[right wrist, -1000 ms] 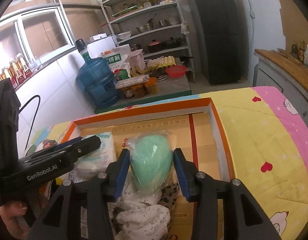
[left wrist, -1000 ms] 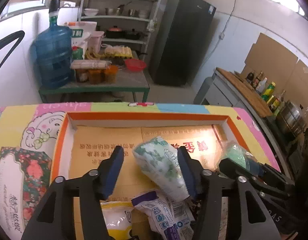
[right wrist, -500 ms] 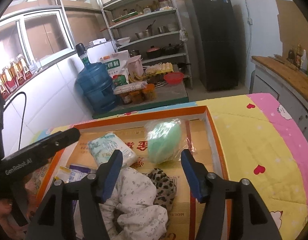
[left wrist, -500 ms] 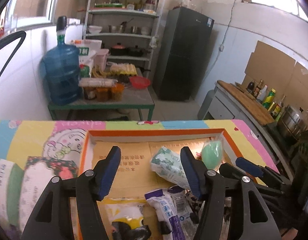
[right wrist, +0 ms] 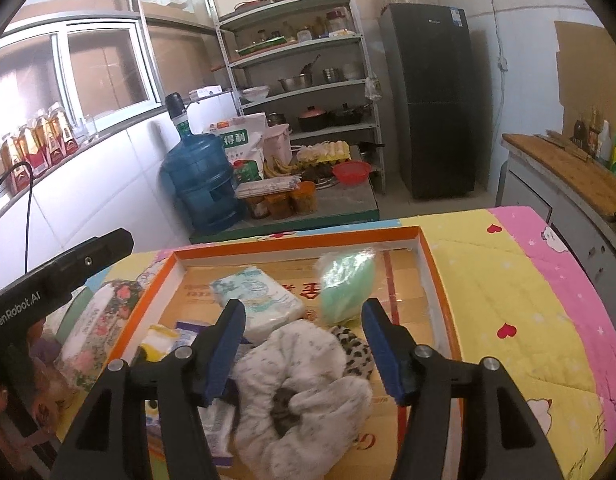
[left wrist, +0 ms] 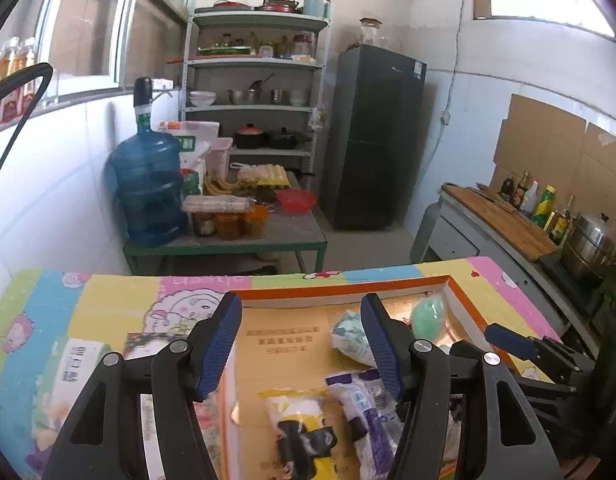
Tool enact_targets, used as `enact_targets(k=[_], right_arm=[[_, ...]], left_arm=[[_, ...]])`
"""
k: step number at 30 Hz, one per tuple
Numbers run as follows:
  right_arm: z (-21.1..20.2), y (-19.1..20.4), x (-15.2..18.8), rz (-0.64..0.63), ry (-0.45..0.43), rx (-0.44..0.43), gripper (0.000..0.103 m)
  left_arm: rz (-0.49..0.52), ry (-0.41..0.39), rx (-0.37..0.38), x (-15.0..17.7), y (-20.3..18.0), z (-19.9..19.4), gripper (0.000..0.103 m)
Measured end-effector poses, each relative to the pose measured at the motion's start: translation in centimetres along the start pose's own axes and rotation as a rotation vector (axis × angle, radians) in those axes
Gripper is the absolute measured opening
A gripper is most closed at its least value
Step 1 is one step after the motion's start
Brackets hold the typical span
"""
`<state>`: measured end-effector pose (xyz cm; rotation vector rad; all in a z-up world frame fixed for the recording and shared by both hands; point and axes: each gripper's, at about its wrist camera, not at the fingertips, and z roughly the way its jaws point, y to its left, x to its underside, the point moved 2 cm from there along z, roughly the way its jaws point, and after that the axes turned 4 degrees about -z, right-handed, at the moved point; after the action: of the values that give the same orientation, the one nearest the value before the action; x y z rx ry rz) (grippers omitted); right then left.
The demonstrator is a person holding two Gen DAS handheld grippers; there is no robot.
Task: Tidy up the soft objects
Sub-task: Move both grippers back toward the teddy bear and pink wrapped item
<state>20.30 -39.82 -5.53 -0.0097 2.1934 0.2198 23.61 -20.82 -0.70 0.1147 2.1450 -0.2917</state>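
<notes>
2 grippers now hang empty over the orange-rimmed tray (right wrist: 425, 256), where 1 second ago each was closed on a packet. The left gripper (left wrist: 302, 344) has let go of the white-and-green tissue pack (right wrist: 258, 294), which lies flat near the middle of the tray; its jaws stand wide and it has pulled back toward the tray's left edge. The right gripper (right wrist: 300, 346) has set the bagged green sponge (right wrist: 347, 284) down by the tray's far right corner, just beside the wall, and its jaws are likewise wide apart, above the white fleece cloth (right wrist: 304, 384) and a leopard-print piece (right wrist: 353, 350).

That suggests 2 soft items are placed, and the cloth pile plus the yellow packet (left wrist: 296, 408) and purple-and-white packet (left wrist: 367, 400) at the near end probably remain to be sorted.

Readable writing: "GenRobot.AI" on the left gripper's body in the right wrist view, and "得利" on a flour sack (right wrist: 238, 138) behind the water jug (right wrist: 202, 184). The tray's cardboard floor carries red and black Chinese print, too small and inverted to read.
</notes>
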Motion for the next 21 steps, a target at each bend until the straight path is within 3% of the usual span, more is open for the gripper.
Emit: enact_targets(k=[21], right_arm=[[-4.4, 7.2, 0.0, -0.088, -0.053, -0.011, 0.06]], left_arm=[[-0.015, -0.059, -0.027, 0.9, 4.7, -6.9, 0.064]])
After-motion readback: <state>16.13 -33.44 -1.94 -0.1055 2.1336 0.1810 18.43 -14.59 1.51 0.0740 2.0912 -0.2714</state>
